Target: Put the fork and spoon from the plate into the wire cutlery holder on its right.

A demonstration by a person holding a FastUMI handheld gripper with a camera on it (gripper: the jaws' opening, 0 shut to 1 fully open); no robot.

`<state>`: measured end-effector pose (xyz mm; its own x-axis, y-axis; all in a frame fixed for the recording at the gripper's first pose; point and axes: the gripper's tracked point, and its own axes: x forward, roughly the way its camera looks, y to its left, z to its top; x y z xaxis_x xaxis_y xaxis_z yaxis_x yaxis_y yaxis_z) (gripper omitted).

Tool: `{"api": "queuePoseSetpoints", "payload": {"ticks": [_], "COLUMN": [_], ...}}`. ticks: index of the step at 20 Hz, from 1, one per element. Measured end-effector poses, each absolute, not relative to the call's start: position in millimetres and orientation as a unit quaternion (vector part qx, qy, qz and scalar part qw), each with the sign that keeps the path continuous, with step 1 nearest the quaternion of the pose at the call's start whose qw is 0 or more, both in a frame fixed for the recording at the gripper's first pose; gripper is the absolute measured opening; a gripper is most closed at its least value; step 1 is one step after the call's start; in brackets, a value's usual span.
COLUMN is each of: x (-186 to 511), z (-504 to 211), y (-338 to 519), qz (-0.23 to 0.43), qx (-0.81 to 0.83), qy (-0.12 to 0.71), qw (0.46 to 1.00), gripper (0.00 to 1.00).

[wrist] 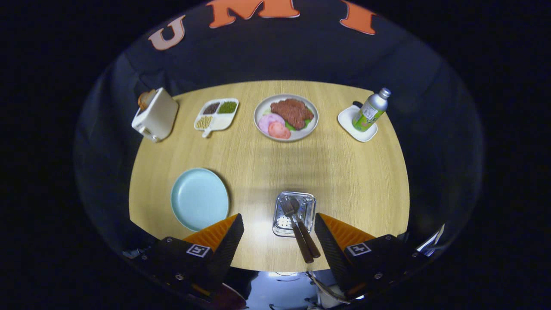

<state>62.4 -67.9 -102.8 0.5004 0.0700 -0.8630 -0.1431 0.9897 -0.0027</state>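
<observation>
A pale blue plate lies bare on the wooden table, just ahead of the left finger. To its right stands the wire cutlery holder, between the fingers and a little ahead of them. A fork and a spoon with brown handles rest in the holder, heads inside, handles sticking out over its near rim toward me. My gripper is open high above the table's near edge, with nothing between its fingers.
Along the far side of the table stand a cream toaster, a white divided dish of grains, a plate of meat and vegetables, and a metal bottle on a white square saucer.
</observation>
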Motion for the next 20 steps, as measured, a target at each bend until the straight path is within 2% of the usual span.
{"api": "queuePoseSetpoints", "payload": {"ticks": [4, 10, 16, 20], "x": [71, 57, 27, 14], "z": [-25, 53, 71, 68], "y": [-65, -73, -48, -28], "qz": [0.057, 0.006, -0.004, -0.004], "qx": [-0.03, 0.001, 0.011, 0.041], "qy": [0.352, 0.161, 0.071, 0.056], "qw": [0.934, 0.987, 0.997, 0.998], "gripper": [0.99, 0.98, 0.98, 0.98]}}
